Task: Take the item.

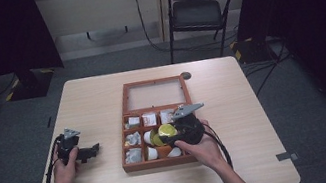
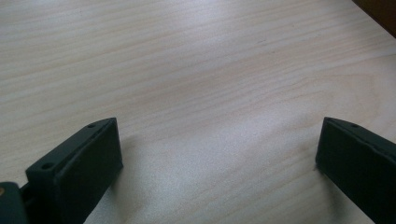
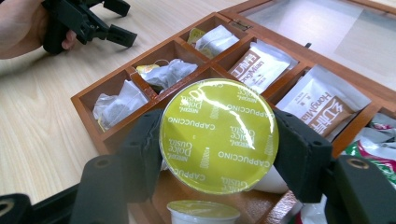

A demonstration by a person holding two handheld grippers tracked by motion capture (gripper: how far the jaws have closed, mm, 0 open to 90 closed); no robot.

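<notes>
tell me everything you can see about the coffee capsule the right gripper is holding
The capsule is round with a shiny yellow-green foil lid printed "Nescafe Dolce Gusto" and "Cappuccino"; a white body shows below the lid. The right gripper clamps it by its sides, lid tilted toward the gripper's camera, above the middle of the wooden box. It appears lifted clear of the compartments.

capsule lid (image 3: 219, 135) "Dolce Gusto CAPPUCCINO", sachets (image 3: 322, 108) "HongMian"
</notes>
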